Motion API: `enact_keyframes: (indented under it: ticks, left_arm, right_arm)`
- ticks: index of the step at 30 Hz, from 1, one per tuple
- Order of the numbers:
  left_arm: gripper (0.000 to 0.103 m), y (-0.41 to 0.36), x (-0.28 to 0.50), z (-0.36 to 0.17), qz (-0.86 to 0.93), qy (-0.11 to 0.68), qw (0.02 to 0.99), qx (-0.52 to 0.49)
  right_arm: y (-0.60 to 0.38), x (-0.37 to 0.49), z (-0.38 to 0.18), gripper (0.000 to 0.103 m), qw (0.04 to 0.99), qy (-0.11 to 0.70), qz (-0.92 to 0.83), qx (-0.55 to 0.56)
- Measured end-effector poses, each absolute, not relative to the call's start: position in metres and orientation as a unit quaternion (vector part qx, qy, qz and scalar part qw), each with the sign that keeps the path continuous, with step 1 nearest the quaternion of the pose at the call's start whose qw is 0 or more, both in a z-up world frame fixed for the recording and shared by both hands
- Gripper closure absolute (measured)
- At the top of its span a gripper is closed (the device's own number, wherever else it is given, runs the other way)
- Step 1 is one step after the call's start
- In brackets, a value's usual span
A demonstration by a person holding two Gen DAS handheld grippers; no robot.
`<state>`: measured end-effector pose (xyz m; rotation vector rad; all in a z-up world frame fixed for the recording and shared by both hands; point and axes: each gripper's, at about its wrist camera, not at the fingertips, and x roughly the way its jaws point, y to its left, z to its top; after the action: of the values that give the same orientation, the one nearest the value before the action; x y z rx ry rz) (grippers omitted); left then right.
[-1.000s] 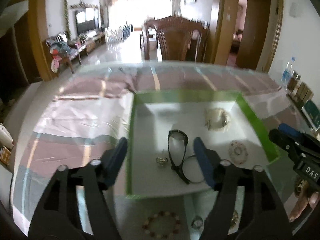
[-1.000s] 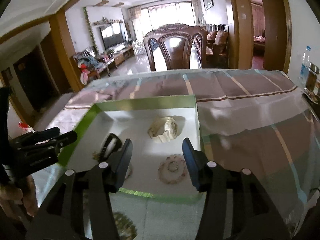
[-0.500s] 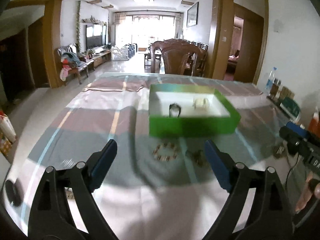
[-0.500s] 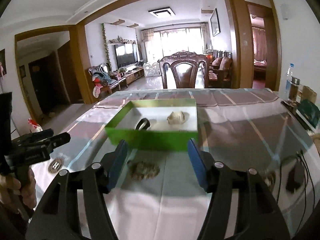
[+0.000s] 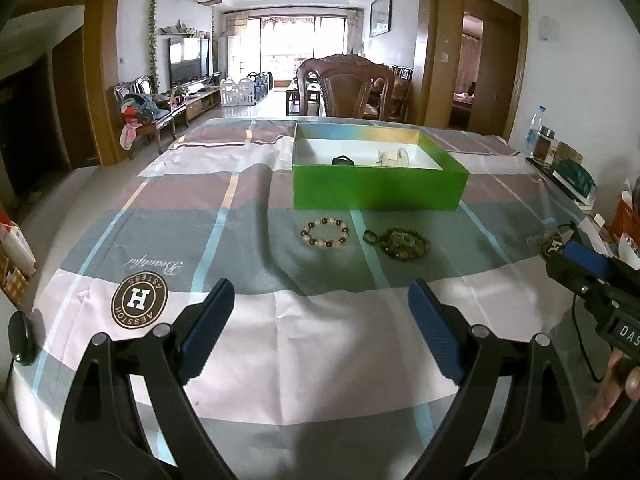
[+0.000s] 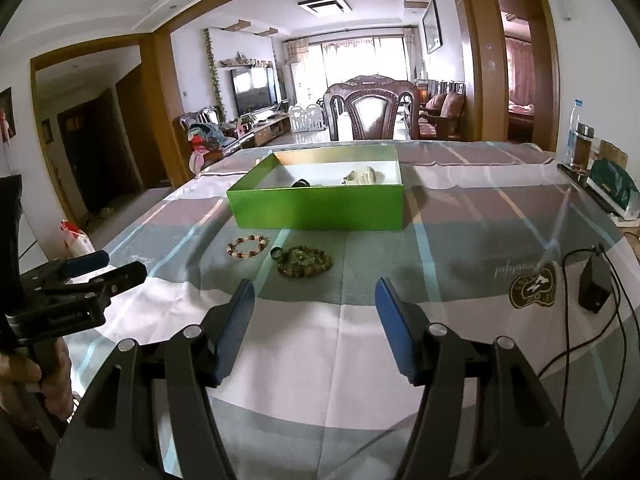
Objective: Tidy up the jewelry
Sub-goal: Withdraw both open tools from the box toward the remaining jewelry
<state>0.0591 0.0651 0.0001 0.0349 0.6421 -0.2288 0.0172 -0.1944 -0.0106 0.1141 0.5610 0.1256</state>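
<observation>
Where the checked cloth covers the worktop (image 5: 120, 216), we find the left claw (image 5: 320, 320) spread wide and empty at lower centre. Above it lie the beaded bracelet (image 5: 325, 233), small ring (image 5: 370, 236) and green bracelet (image 5: 404, 243), before the green box (image 5: 376, 190). The right claw (image 6: 316, 320) likewise gapes empty.

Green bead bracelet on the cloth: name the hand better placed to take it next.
Probably right. The green bead bracelet lies nearly straight ahead of the open, empty right gripper; in the left wrist view it sits off-centre beyond the left gripper.
</observation>
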Motion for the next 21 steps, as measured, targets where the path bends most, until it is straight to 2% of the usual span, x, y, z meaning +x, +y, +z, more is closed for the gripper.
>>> enact_keyframes:
  ticks: [17,21]
  left_arm:
    - [0.015,0.057,0.079,-0.005,-0.117,0.324,0.938,0.029]
    - [0.023,0.056,0.094,-0.011,-0.12,0.334,0.934,0.033]
  right_arm:
    - [-0.191,0.036,-0.017,0.041,0.954,0.287,0.065,0.049]
    - [-0.193,0.044,-0.022,0.041,0.952,0.296,0.066,0.05]
